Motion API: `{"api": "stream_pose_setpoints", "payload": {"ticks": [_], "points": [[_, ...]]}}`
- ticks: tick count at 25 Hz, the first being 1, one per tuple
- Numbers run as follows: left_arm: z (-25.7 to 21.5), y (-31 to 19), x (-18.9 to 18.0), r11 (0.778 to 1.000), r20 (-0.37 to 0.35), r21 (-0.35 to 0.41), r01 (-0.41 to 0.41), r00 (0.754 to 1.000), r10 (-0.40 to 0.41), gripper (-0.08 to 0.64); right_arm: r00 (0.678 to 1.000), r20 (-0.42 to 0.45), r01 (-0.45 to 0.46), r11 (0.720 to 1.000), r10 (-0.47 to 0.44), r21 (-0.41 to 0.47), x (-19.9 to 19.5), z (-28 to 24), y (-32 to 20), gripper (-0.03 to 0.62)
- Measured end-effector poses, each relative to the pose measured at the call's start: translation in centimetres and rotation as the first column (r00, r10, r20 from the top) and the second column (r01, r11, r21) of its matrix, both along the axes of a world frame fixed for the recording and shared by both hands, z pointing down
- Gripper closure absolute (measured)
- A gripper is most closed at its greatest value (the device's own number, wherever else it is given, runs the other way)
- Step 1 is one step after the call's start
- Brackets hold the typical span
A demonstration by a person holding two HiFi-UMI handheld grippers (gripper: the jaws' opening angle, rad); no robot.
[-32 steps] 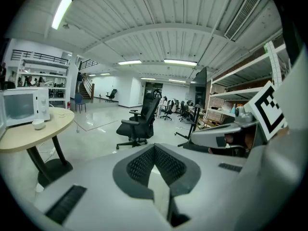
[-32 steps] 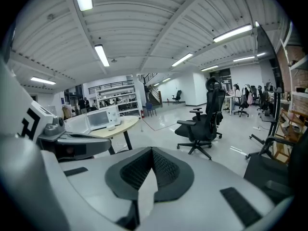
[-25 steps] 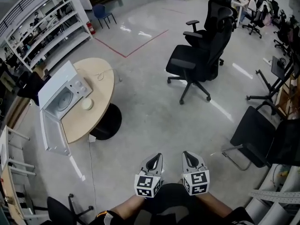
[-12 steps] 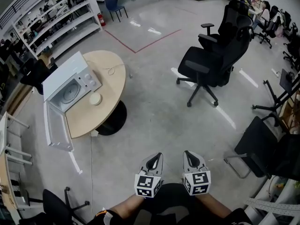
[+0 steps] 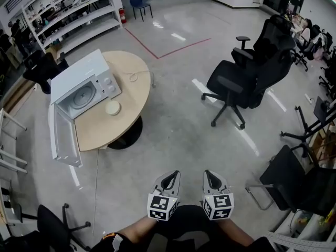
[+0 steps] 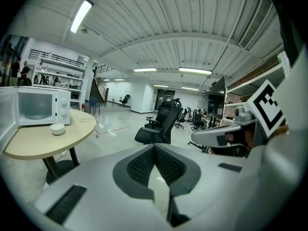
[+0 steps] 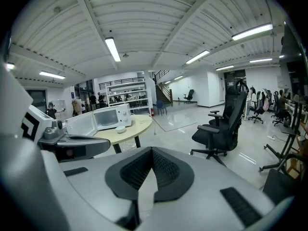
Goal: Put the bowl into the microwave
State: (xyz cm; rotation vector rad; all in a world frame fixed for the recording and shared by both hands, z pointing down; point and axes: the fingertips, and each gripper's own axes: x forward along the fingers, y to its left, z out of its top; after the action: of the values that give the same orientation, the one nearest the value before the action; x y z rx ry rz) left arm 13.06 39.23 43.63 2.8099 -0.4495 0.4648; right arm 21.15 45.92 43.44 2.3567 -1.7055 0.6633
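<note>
A white microwave stands on the round wooden table at the left, with its door swung open over the table's edge. A small white bowl sits on the table just in front of the microwave. Both grippers are held low and side by side near the person's body, far from the table: the left gripper and the right gripper are shut with nothing in them. The left gripper view shows the bowl beside the microwave. The right gripper view shows the bowl and the microwave far off.
A black office chair stands on the grey floor to the right of the table. Another black chair is at the right edge, and a chair at the bottom left. Shelving lines the far left wall. A cable runs down from the table.
The head view has shifted: the table, microwave and bowl now sit further right and lower in the picture and look slightly nearer. Both grippers keep their place, shut.
</note>
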Motion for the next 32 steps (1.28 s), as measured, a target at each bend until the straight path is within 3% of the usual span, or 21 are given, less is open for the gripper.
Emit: {"api": "stream_pose_setpoints", "payload": {"ticks": [17,32], "points": [[-1.3,-8.9,-2.9,1.000,-0.049,0.027,-0.008,0.999,0.009,0.514,0.999,-0.044,-0.001,1.000,0.002,0.017,-3.2,-1.9,-8.7,0.577],[-2.2,-16.5,-6.0,0.997,-0.078,0.035,0.069,0.995,-0.066,0.514,0.994,-0.072,0.081,0.997,-0.080,0.018,-5.8,-3.1,-17.1,0.577]]}}
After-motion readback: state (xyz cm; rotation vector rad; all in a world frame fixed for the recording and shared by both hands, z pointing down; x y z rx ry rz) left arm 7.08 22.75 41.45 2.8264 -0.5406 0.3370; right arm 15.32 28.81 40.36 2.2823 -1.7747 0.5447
